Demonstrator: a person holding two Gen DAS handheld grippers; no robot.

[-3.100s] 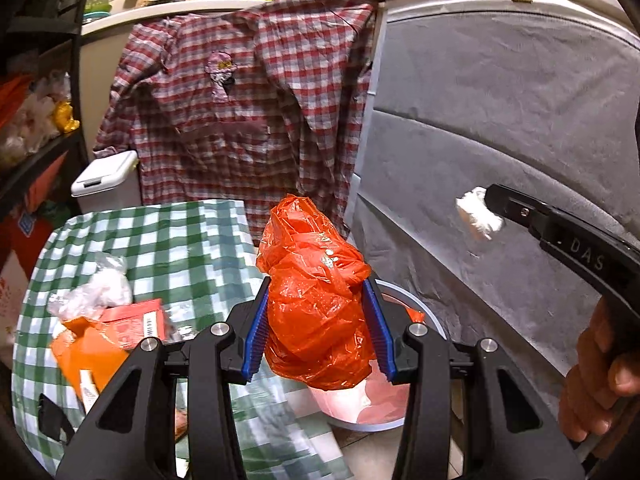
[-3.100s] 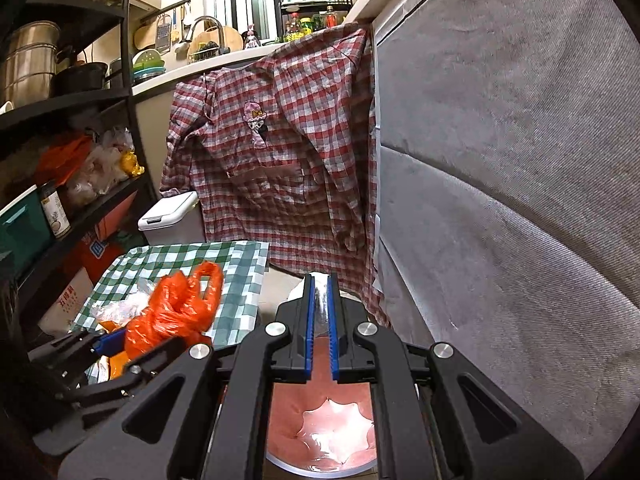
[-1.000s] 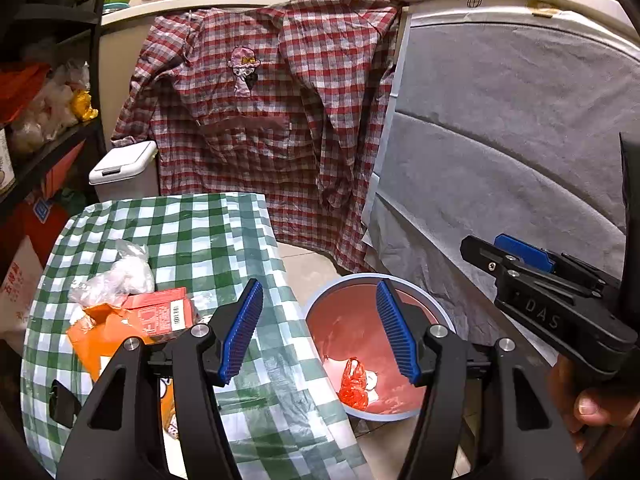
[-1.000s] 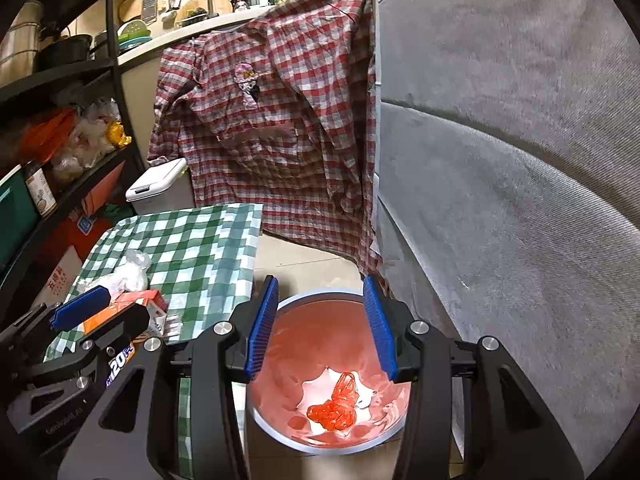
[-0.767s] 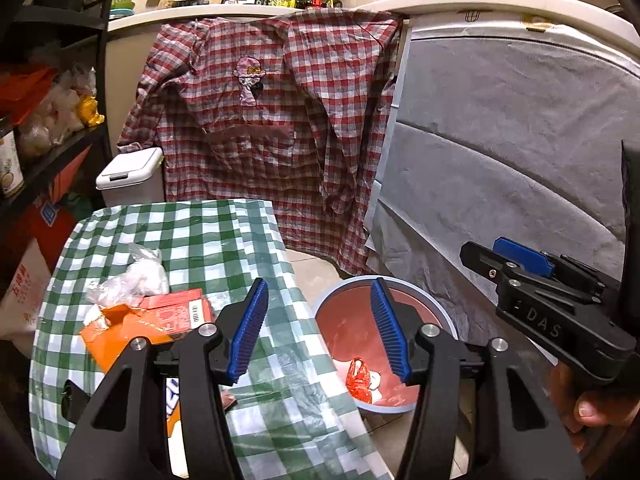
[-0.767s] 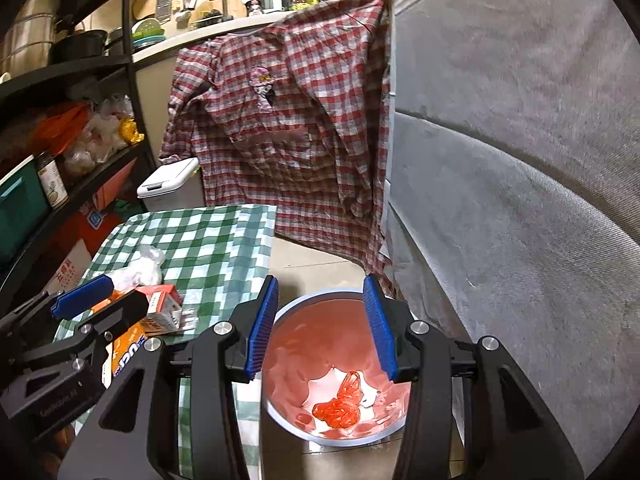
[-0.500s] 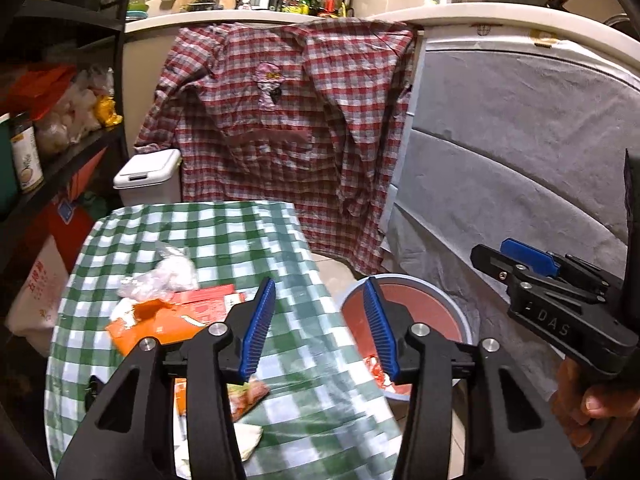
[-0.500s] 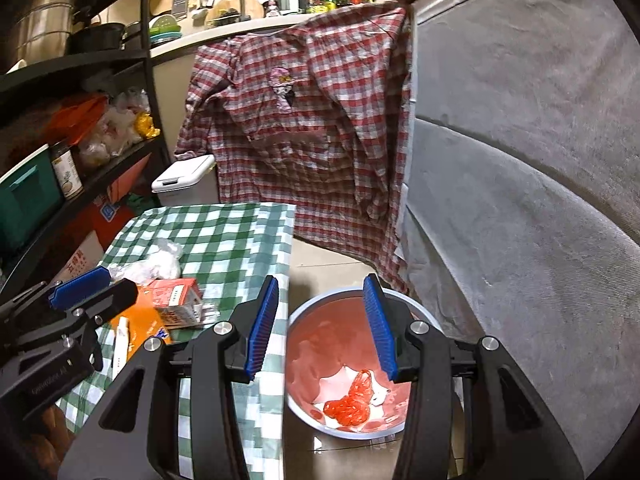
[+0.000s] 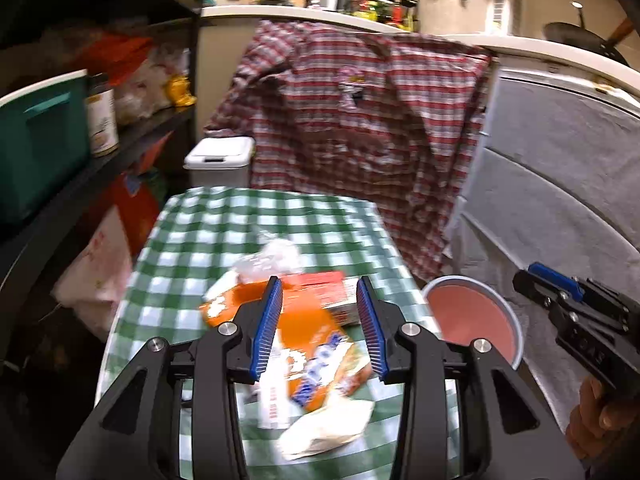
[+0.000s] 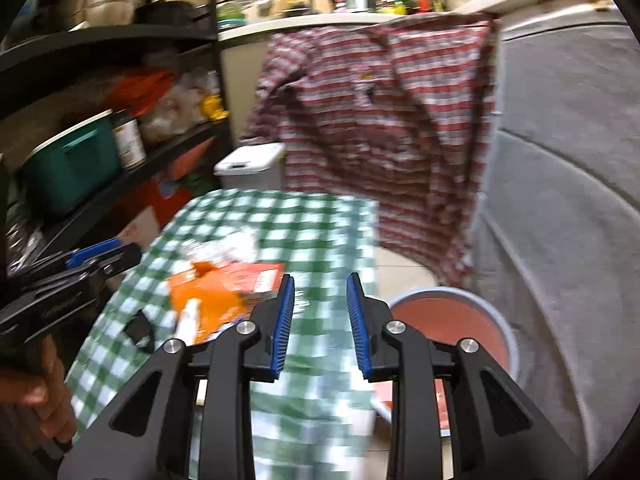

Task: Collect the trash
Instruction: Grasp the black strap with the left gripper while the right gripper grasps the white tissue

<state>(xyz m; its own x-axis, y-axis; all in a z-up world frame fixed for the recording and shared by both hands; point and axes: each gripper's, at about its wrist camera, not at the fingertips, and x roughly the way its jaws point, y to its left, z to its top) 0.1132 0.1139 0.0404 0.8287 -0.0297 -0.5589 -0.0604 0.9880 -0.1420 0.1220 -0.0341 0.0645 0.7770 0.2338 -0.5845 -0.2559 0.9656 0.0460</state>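
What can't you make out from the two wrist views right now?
- Bin contents: in both wrist views the near rim and gripper bodies hide the bottom.
- Orange wrapper lettering: motion-blurred in the left wrist view.
- Red box print: blurred in the right wrist view.
- Table's near edge: behind the grippers.

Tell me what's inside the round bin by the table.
The bin shows only its reddish liner; the left gripper and the table edge cover its bottom, so any trash there is hidden.

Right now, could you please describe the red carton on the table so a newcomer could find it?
Find the green-checked table beside the round bin. In its litter pile, the red carton lies flat behind the orange wrapper: the only boxy piece, with a white label.
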